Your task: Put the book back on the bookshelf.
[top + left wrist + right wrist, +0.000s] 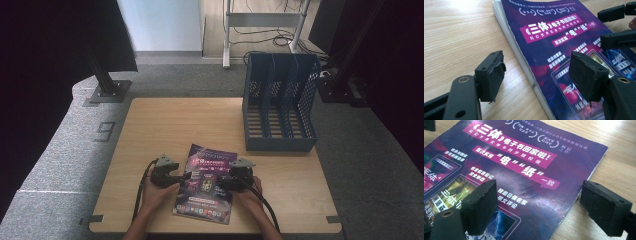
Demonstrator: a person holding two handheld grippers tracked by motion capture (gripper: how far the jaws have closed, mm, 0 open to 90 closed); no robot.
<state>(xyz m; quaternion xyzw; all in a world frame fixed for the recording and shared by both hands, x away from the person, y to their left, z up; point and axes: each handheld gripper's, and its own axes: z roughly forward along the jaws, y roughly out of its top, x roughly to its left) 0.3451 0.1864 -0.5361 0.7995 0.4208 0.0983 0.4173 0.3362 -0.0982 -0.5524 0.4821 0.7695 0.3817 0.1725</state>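
We note a purple magazine (206, 184) flat on the wooden table's (150, 135) near edge, blue file rack (280, 102) behind, grey carpet (60, 150) around. Left gripper (536, 75) and right gripper (539, 207) gape wide astride its edges.

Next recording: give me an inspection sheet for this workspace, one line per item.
Surface: wooden table, flat, bare around the items.
Job's things: purple magazine lying flat near the front edge; blue file rack upright at the far right, compartments look empty.
Clutter: nothing seen.
Grippers: left gripper open, straddling the magazine's left edge; right gripper open, straddling its right edge; neither grips yet.
Cables: one black cable trails from the left gripper, another from the right, both toward the person.
Surroundings: grey carpet, black stand base, floor wires behind.
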